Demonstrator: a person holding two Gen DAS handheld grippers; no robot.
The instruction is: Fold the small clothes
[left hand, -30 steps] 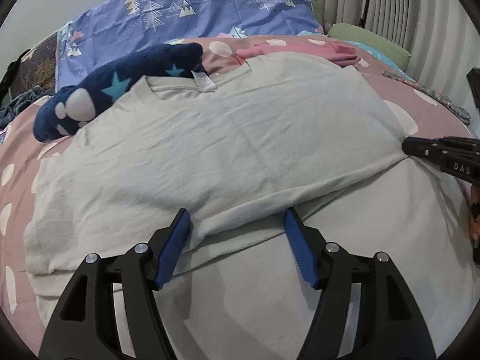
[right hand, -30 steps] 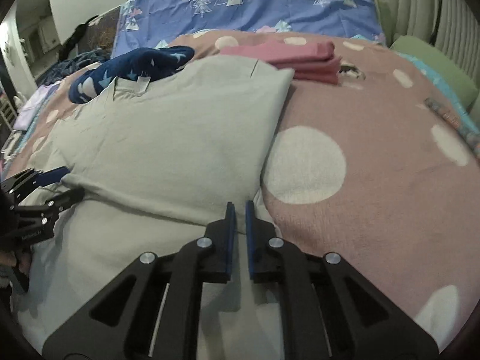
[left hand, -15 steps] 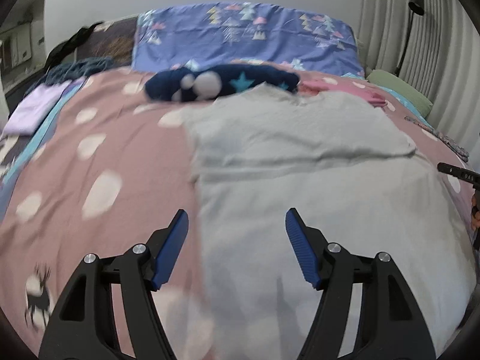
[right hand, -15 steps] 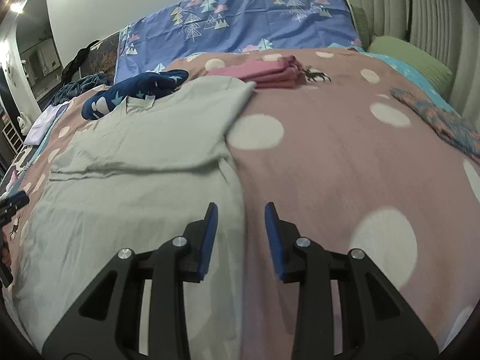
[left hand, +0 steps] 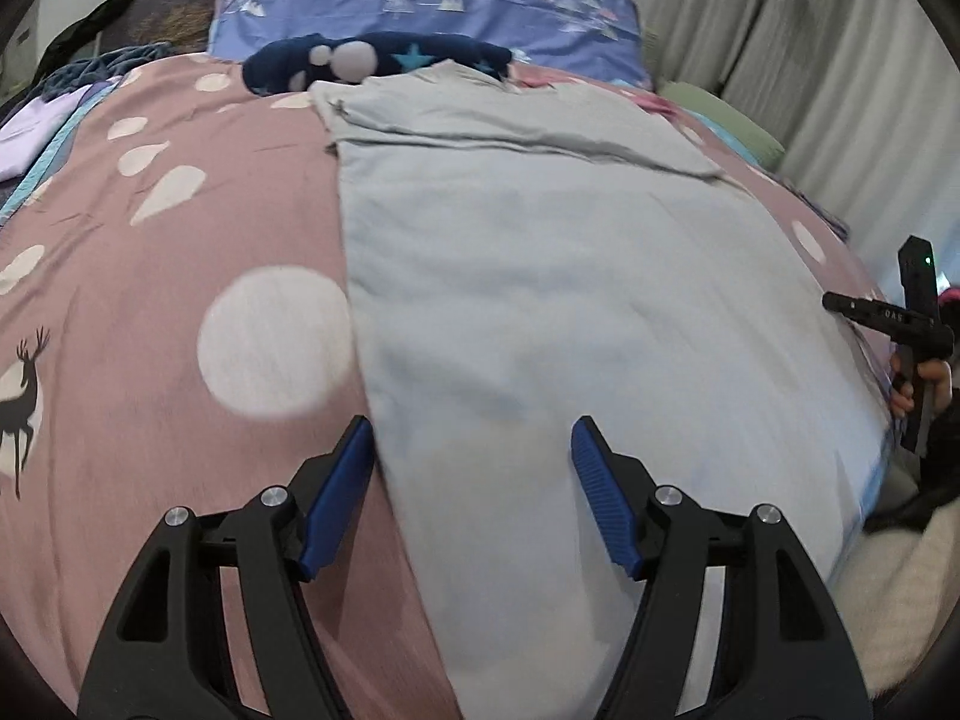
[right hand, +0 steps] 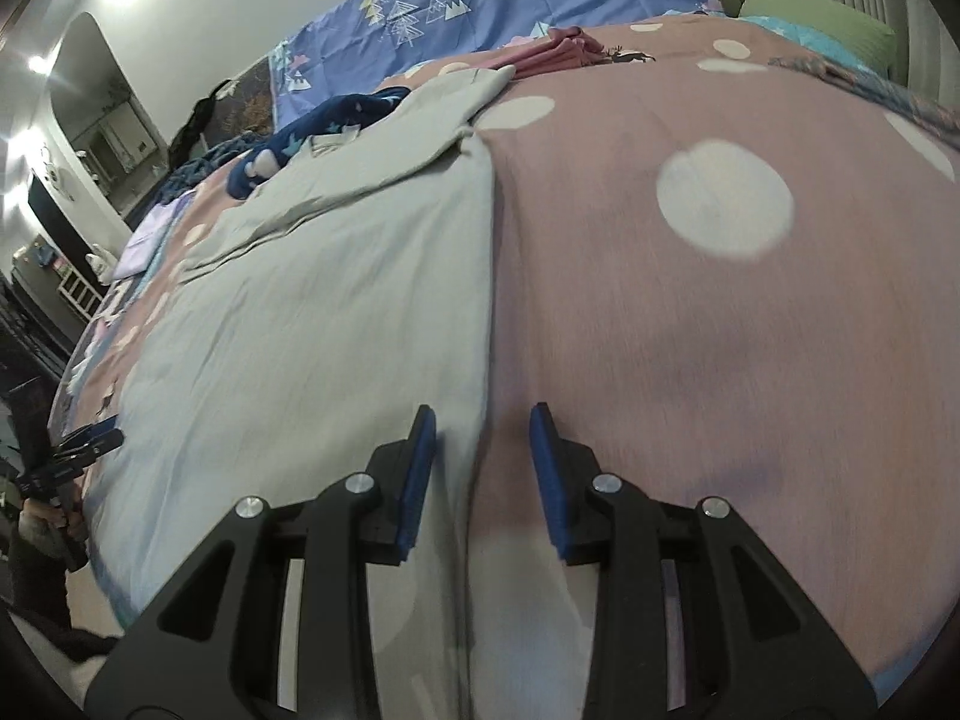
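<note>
A pale grey T-shirt (left hand: 540, 252) lies flat on the pink spotted bedspread (left hand: 156, 228), its sleeves folded inward near the collar. My left gripper (left hand: 471, 450) is open and empty, low over the shirt's left hem corner. My right gripper (right hand: 483, 438) is open and empty, straddling the shirt's right edge (right hand: 486, 312) near the hem. The shirt also fills the left half of the right wrist view (right hand: 312, 300). The right gripper shows at the left view's right side (left hand: 840, 303); the left gripper shows at the right view's left side (right hand: 90, 441).
A dark blue star-print garment (left hand: 372, 57) lies beyond the collar. Folded pink clothes (right hand: 558, 48) lie at the back right. A blue patterned pillow (left hand: 420, 0) lines the headboard. A green pillow (right hand: 816, 12) and curtains stand at the right. The bed's near edge is just below the grippers.
Both grippers have pulled back from the folded sleeves to the hem end of the shirt. The right gripper has gone from shut to open, letting go of the cloth.
</note>
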